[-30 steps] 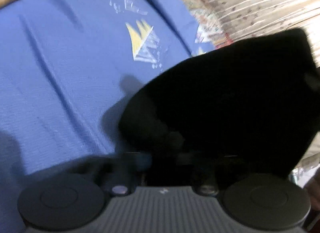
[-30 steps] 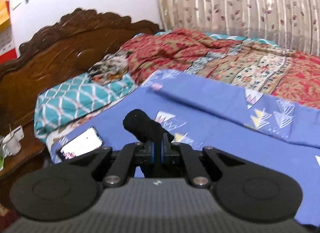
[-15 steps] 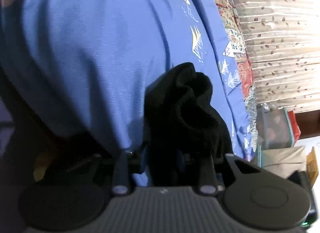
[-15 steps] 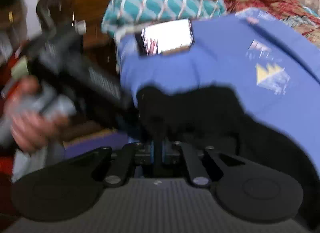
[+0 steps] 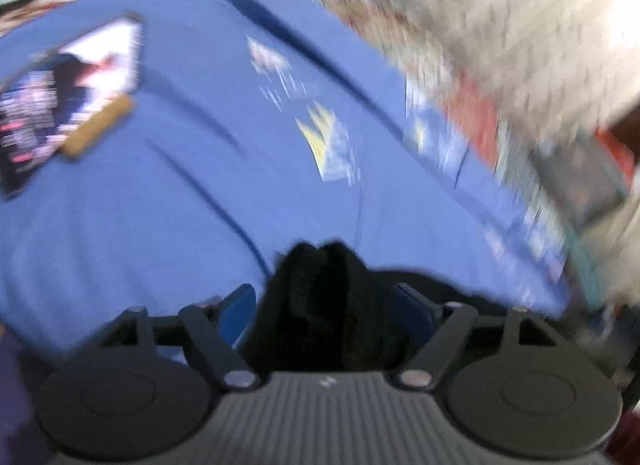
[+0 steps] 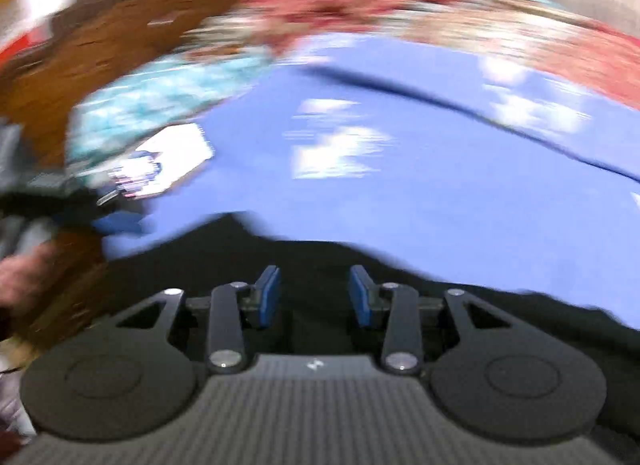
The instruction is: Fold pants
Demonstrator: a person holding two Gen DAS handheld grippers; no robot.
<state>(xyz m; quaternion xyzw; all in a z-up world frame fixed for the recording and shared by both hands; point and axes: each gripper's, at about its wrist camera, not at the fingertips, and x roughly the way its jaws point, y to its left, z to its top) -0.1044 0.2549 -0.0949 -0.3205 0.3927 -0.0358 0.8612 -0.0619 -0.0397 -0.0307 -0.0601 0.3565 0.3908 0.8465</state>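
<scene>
Both views are blurred. The left claw [image 5: 326, 297] has its blue pads spread wide, with a bunched wad of the black pants [image 5: 324, 305] filling the gap between them; whether the pads actually press the cloth I cannot tell. The right claw [image 6: 314, 297] stands apart, its pads [image 6: 267, 297] on either side of bare space, with the pants [image 6: 328, 261] spread flat beneath and ahead of it on the blue bedsheet [image 6: 420, 185]. A phone [image 5: 60, 105] with a lit screen lies on the sheet well to the left, near a teal pillow [image 6: 160, 101] and the carved wooden headboard [image 6: 120, 25]. A red patterned blanket [image 6: 440, 17] lies beyond the sheet.
</scene>
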